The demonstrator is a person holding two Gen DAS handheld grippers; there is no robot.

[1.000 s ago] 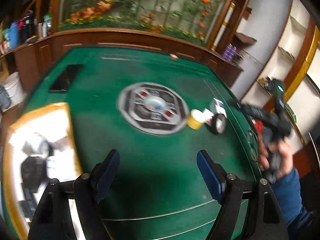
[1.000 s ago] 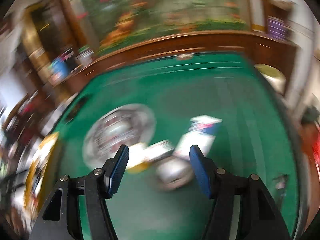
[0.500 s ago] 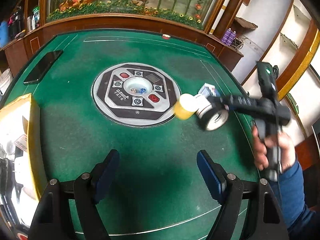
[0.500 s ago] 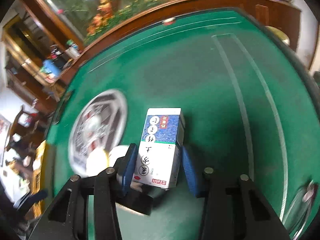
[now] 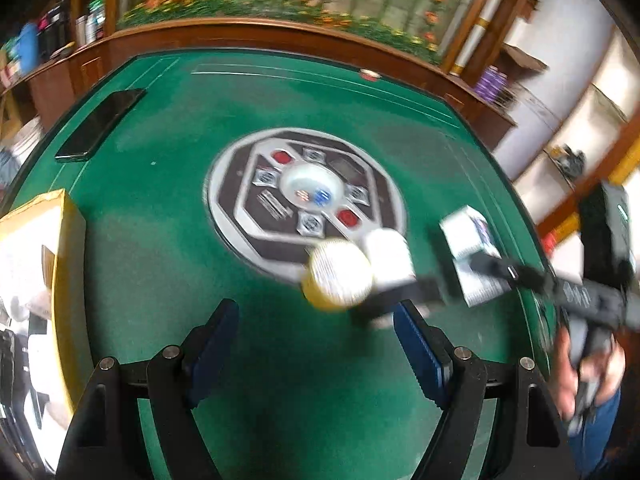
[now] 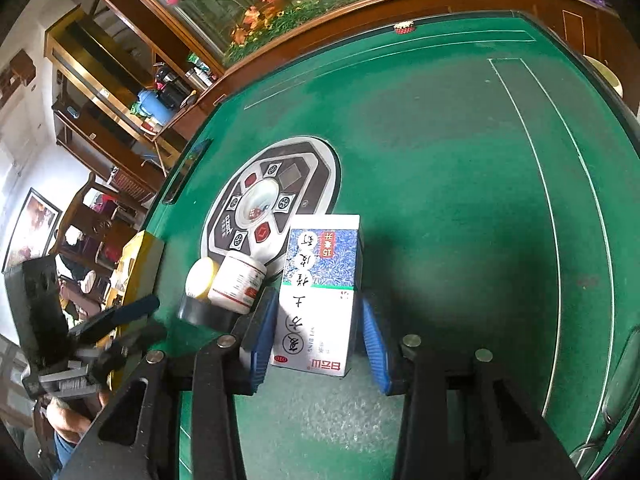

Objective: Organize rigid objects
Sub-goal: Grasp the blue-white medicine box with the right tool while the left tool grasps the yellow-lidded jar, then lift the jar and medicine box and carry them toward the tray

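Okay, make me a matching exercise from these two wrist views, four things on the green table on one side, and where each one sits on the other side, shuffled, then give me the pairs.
Things
1. blue-and-white cardboard medicine box
2. flat black phone
3. white plastic jar with a red-striped label
4. small red-and-white bottle cap

Places
A. by the table's far wooden rim
B. between the fingers of the right gripper
C. leaning on a black tape roll, beside a yellow-lidded tub
D. alone near the table's left edge

Pairs: 1-B, 2-D, 3-C, 4-A
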